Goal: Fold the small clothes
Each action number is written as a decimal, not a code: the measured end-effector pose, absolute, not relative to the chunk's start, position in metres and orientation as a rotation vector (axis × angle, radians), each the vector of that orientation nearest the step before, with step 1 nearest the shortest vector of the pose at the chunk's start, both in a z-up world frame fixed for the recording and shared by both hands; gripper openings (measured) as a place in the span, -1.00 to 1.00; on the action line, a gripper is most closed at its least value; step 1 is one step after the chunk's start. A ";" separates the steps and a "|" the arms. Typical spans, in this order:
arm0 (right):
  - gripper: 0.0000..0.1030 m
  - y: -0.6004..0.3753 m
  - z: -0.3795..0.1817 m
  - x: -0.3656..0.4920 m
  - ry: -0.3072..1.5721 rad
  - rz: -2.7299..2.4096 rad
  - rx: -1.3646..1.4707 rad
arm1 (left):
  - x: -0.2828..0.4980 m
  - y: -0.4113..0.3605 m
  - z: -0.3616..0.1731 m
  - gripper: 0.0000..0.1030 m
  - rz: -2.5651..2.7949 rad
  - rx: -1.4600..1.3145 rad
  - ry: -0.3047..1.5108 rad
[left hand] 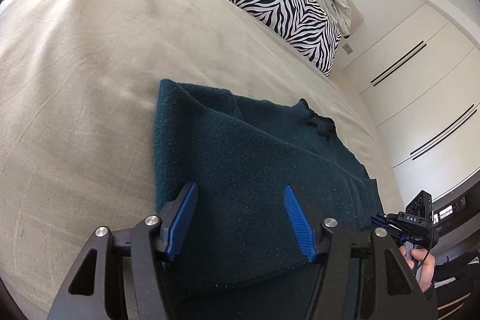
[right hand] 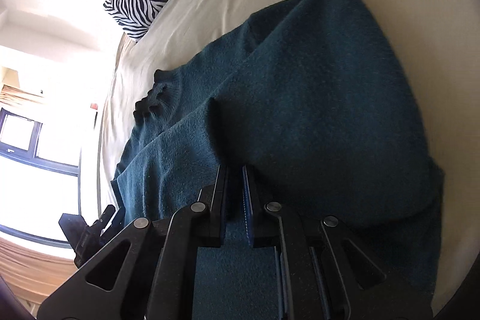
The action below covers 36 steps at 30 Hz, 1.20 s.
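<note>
- Bed with beige sheet; wide bare stretch to the left of the sweater in the left wrist view, more bare sheet beyond it up to the zebra pillow at the far edge.
- White wardrobe doors stand past the bed's right edge.
- Dark teal sweater lies on the bed, partly folded, collar toward the pillow, near hem at the claws.
- Left claw released, blue pads spread wide over the sweater's near edge, no pinch visible.
- Right claw clenched on a sweater fold, fabric running between the near-closed fingers.
- Right claw body reads "DAS"; a hand grips its handle.
</note>
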State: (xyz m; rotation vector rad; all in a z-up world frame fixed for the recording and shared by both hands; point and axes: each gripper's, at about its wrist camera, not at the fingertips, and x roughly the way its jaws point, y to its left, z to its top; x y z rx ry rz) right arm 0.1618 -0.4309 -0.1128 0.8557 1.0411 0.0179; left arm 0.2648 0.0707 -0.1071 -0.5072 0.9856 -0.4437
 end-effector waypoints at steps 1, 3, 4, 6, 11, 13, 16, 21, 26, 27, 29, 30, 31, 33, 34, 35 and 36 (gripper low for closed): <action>-0.82 -0.430 -0.106 0.159 1.029 0.008 0.834 | 0.265 0.071 -0.108 0.22 -0.441 -0.509 0.985; -0.82 -0.425 -0.091 0.159 0.989 0.041 0.815 | 0.264 0.070 -0.108 0.22 -0.433 -0.504 0.981; -0.82 -0.420 -0.083 0.160 0.965 0.073 0.822 | 0.264 0.069 -0.108 0.22 -0.428 -0.495 0.979; -0.82 -0.406 -0.067 0.171 0.921 0.149 0.829 | 0.264 0.065 -0.108 0.22 -0.419 -0.476 0.979; -0.51 -0.325 -0.067 0.227 0.944 0.388 0.857 | 0.264 0.064 -0.109 0.23 -0.409 -0.469 0.974; -0.13 -0.295 -0.084 0.244 0.965 0.404 0.860 | 0.263 0.063 -0.109 0.23 -0.409 -0.454 0.971; -0.04 -0.281 -0.119 0.256 1.009 0.350 0.887 | 0.262 0.060 -0.109 0.23 -0.415 -0.427 0.969; -0.40 -0.339 -0.134 0.228 0.875 0.338 1.033 | 0.262 0.062 -0.111 0.22 -0.432 -0.430 0.955; -0.29 -0.433 -0.130 0.172 0.733 0.139 1.163 | 0.256 0.069 -0.108 0.23 -0.423 -0.467 0.949; -0.29 -0.448 -0.126 0.157 0.716 0.122 1.188 | 0.253 0.072 -0.104 0.23 -0.407 -0.483 0.954; -0.16 -0.466 -0.112 0.121 0.685 0.057 1.160 | 0.241 0.080 -0.092 0.25 -0.390 -0.499 0.947; -0.05 -0.471 -0.103 0.101 0.665 0.033 1.124 | 0.231 0.084 -0.085 0.28 -0.389 -0.496 0.938; -0.01 -0.477 -0.095 0.081 0.655 0.013 1.089 | 0.220 0.088 -0.079 0.32 -0.388 -0.491 0.926; 0.03 -0.488 -0.081 0.039 0.654 -0.026 1.011 | 0.192 0.100 -0.068 0.43 -0.384 -0.492 0.904; 0.03 -0.498 -0.076 0.015 0.656 -0.043 0.978 | 0.179 0.107 -0.065 0.48 -0.378 -0.496 0.902; 0.03 -0.502 -0.072 -0.004 0.664 -0.066 0.947 | 0.164 0.113 -0.063 0.48 -0.365 -0.498 0.907; 0.05 -0.506 -0.069 -0.022 0.674 -0.079 0.923 | 0.148 0.119 -0.063 0.48 -0.358 -0.499 0.914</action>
